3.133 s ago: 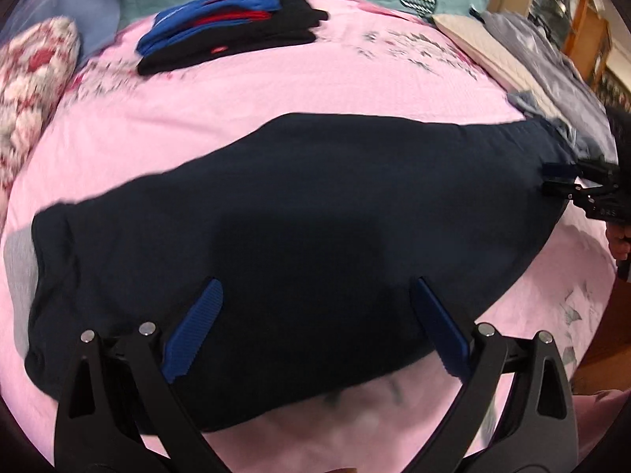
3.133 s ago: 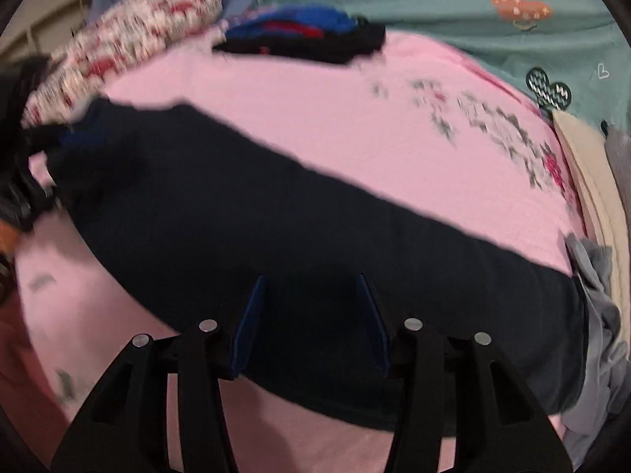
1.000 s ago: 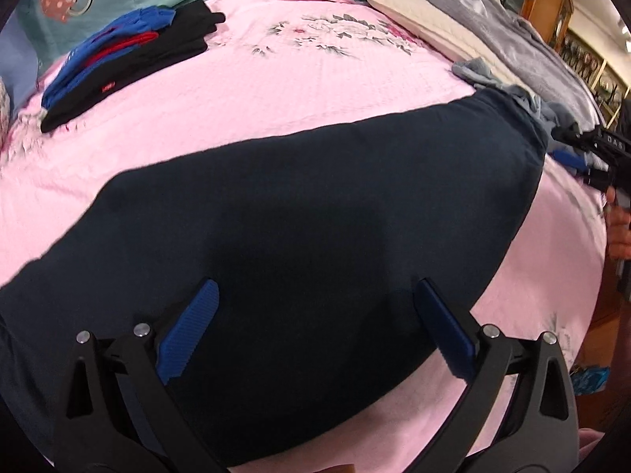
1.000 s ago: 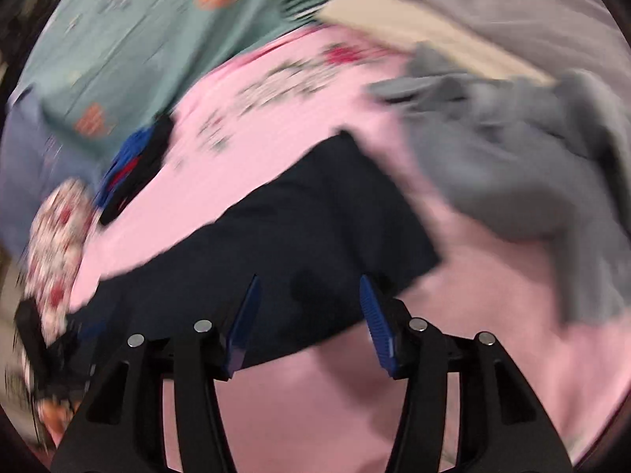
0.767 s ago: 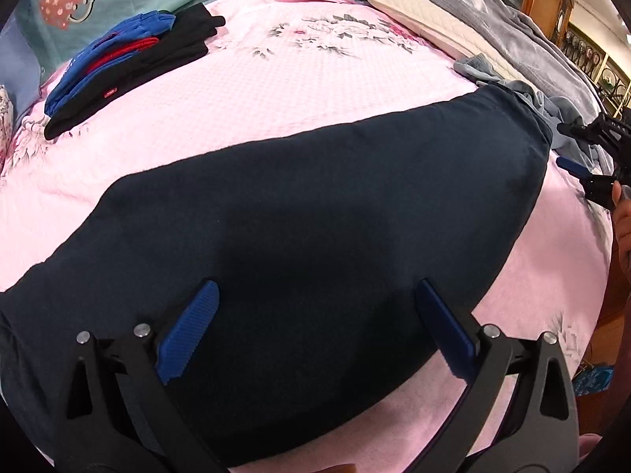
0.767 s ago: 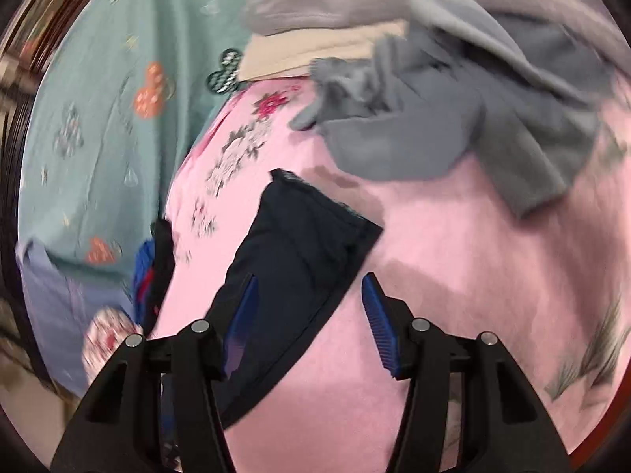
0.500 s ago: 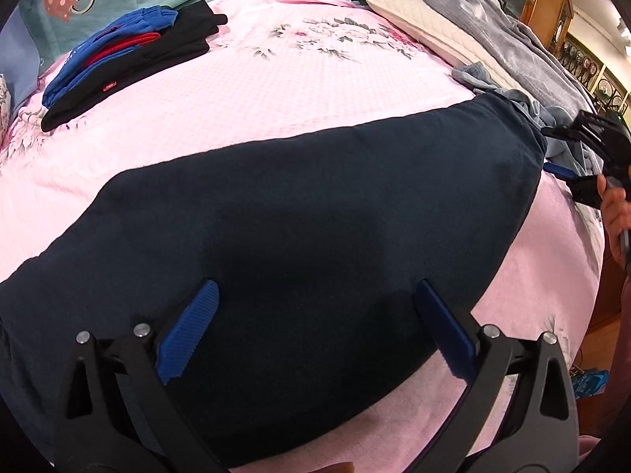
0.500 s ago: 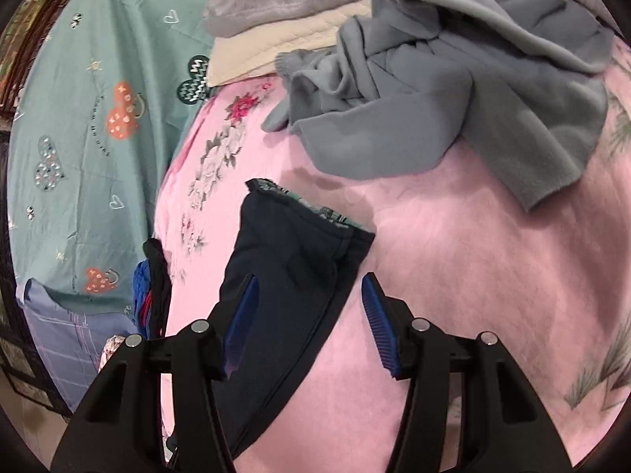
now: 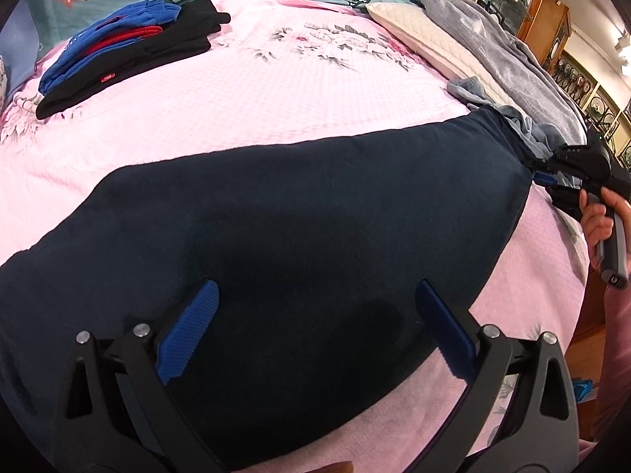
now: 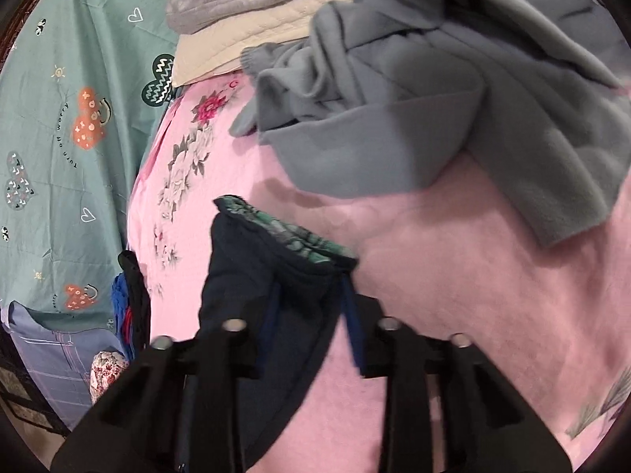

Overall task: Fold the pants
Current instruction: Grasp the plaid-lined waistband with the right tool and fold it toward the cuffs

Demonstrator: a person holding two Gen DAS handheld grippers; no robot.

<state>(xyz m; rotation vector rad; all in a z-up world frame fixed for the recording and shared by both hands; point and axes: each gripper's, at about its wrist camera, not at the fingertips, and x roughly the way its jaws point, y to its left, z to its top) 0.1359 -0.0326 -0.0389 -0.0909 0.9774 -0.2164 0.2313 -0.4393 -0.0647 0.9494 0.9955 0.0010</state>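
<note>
Left gripper (image 9: 315, 331): black angular frame, ribbed blue pads (image 9: 189, 335), silver round screws on the frame behind each pad. Right gripper (image 10: 309, 323): same black frame, blue pads, silver screws; its handle (image 9: 613, 244) is grey. Bare hand (image 9: 597, 218) on that handle, pink sleeve (image 9: 615, 354) below it.

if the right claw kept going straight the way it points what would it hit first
Most likely the dark navy pants: the right claw is open, its fingers straddling the hem end. Beyond that lies pink bedspread, then the grey fleece garment. Depth is uncertain.
</note>
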